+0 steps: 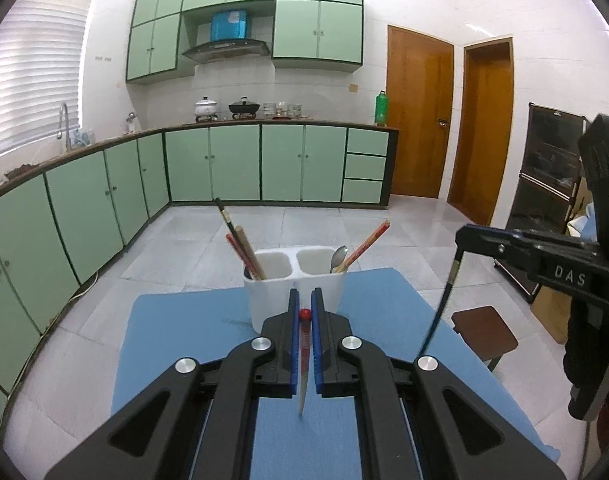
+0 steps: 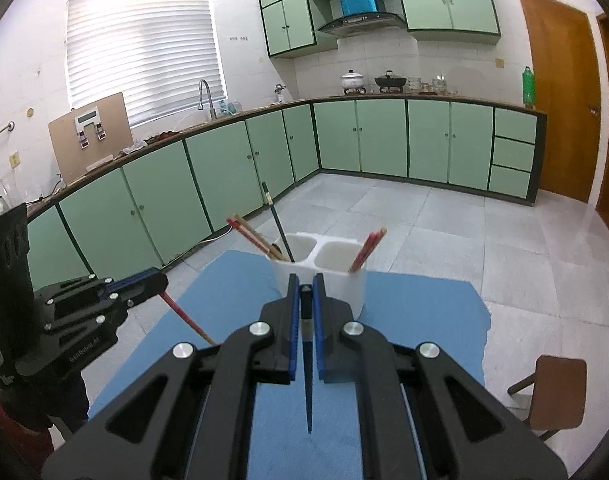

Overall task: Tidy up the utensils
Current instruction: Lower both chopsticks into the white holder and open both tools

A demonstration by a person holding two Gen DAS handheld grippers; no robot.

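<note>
A white two-compartment holder (image 1: 264, 300) (image 2: 344, 284) stands on the blue mat (image 1: 184, 328) (image 2: 416, 312). Its left compartment holds red, wooden and black chopsticks (image 1: 244, 250) (image 2: 256, 238). The right one holds a spoon (image 1: 339, 258) and red chopsticks (image 1: 368, 240) (image 2: 368, 248). My left gripper (image 1: 304, 296) (image 2: 160, 278) is shut on a red chopstick (image 1: 304, 356) (image 2: 188, 318), held above the mat in front of the holder. My right gripper (image 2: 305, 280) (image 1: 462, 236) is shut on a black chopstick (image 2: 307, 384) (image 1: 440, 308) that hangs down.
Beyond the mat's far edge lies a tiled floor, with green cabinets (image 1: 232, 164) along the walls. A brown stool (image 1: 484, 330) (image 2: 556, 392) stands right of the table. A dark shelf unit (image 1: 544, 192) is at the far right.
</note>
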